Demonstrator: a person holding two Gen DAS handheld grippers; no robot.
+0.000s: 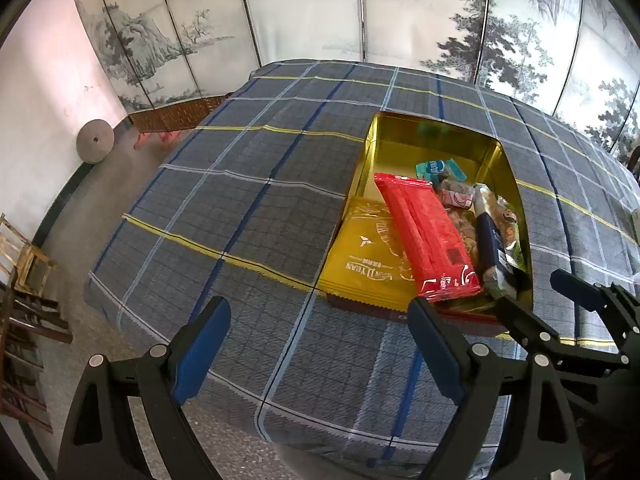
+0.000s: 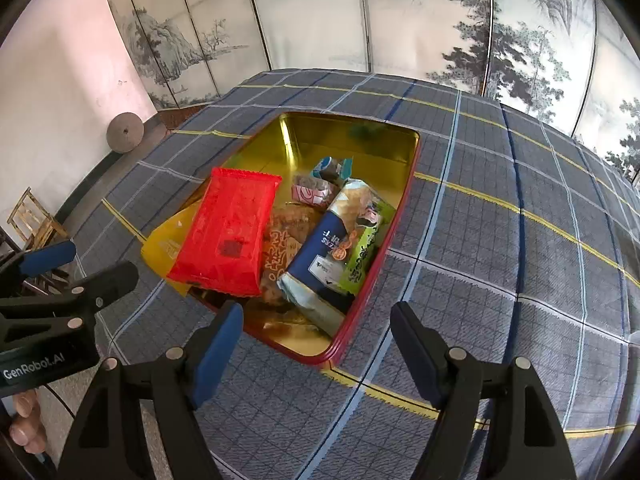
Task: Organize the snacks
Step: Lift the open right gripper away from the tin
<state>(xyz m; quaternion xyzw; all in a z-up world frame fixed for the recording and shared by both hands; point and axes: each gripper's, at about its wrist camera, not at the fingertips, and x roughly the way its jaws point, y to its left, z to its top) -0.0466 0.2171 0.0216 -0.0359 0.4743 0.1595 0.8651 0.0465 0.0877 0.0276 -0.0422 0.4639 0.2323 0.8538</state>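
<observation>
An open tin (image 1: pixel 432 132) (image 2: pixel 356 140), gold inside and red outside, sits on the checked tablecloth (image 1: pixel 240 208) (image 2: pixel 500 264). A red packet (image 1: pixel 428 236) (image 2: pixel 228 236) leans over its left rim on top of a yellow packet (image 1: pixel 368 256) (image 2: pixel 162 246). Inside lie a dark blue cracker pack (image 1: pixel 490 236) (image 2: pixel 324 252), a green pack (image 2: pixel 364 248), a pink sweet (image 1: pixel 456 198) (image 2: pixel 312 192) and a small teal pack (image 1: pixel 436 168) (image 2: pixel 332 166). My left gripper (image 1: pixel 320 344) (image 2: pixel 80 270) hovers open, left of the tin. My right gripper (image 2: pixel 316 344) (image 1: pixel 540 296) hovers open over the tin's near corner. Neither holds anything.
A painted folding screen (image 1: pixel 304 12) stands behind the table. A wooden chair (image 1: pixel 28 264) and a round stone disc (image 1: pixel 95 141) are on the floor at left. The table's near edge drops off just below the grippers. A person's hand (image 2: pixel 24 428) holds the left gripper.
</observation>
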